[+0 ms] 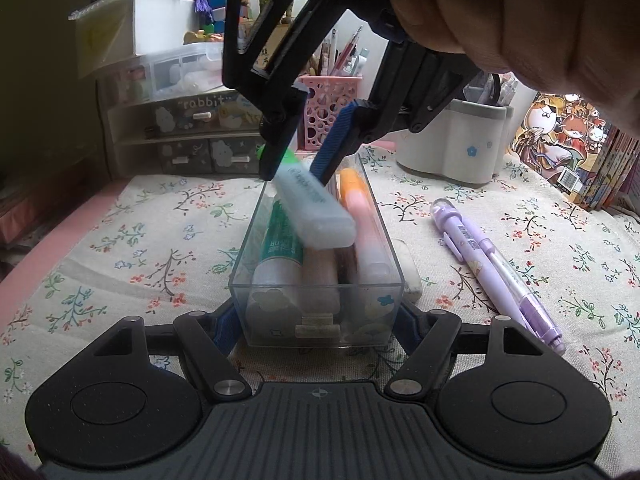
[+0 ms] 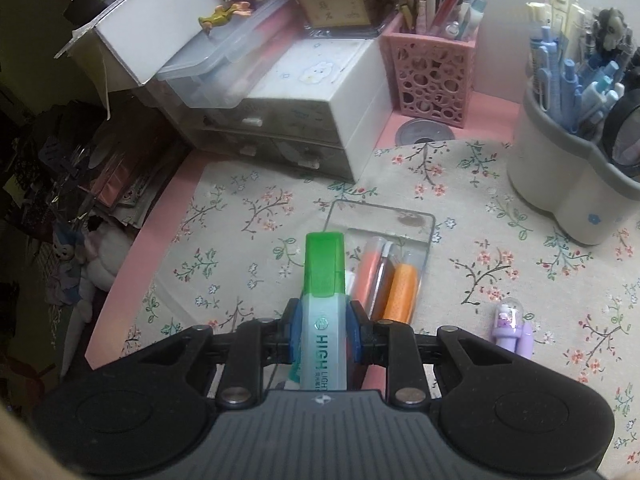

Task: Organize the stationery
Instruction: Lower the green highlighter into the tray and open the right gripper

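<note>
The right gripper (image 2: 323, 330) pinches a pale blue-green highlighter (image 2: 322, 320) with a translucent green cap between its blue pads, holding it tilted over the clear plastic tray (image 1: 390, 240). Its barrel reads "HIGH LIGHT". The left gripper (image 1: 316, 320) clamps the tray's near end; inside lie a green-labelled tube, an orange and pink marker and others. A drawer unit (image 1: 188, 128) behind reads "rabbit".
</note>
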`<state>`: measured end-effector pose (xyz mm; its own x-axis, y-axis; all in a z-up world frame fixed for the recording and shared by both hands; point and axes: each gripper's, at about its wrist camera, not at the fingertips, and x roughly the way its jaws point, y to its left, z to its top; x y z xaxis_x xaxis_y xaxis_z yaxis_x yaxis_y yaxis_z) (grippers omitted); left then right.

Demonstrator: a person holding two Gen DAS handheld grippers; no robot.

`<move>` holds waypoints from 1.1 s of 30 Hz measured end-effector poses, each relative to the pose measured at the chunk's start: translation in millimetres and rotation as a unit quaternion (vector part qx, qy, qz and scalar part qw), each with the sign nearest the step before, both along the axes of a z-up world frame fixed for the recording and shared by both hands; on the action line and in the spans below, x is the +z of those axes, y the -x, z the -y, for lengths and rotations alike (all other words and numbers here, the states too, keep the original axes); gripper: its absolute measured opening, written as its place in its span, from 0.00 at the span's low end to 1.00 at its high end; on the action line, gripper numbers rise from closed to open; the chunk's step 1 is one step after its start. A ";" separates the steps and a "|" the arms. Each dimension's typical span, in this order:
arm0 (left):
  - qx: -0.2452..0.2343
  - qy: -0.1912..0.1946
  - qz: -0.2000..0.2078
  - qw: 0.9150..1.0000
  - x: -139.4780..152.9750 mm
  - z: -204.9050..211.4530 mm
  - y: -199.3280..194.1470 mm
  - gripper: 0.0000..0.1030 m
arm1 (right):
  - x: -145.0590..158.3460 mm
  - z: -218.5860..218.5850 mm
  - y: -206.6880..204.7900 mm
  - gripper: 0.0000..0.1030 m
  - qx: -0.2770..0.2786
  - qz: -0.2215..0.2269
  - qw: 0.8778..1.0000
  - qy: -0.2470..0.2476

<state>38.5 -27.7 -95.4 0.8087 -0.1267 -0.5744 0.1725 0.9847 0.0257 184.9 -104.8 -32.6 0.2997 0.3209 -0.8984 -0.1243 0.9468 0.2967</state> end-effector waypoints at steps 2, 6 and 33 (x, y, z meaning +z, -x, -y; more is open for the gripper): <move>-0.001 0.000 0.000 1.000 0.3 -0.2 -1.4 0.70 | -3.3 -0.8 -0.1 0.25 0.004 -0.008 1.000 -0.010; -0.001 0.000 0.000 1.000 0.2 0.0 -1.5 0.70 | -6.0 1.1 4.9 0.25 0.007 -0.002 1.000 -0.011; -0.004 0.000 0.001 1.000 -0.5 0.5 -1.7 0.70 | -6.6 0.8 16.3 0.18 0.058 0.005 0.996 -0.074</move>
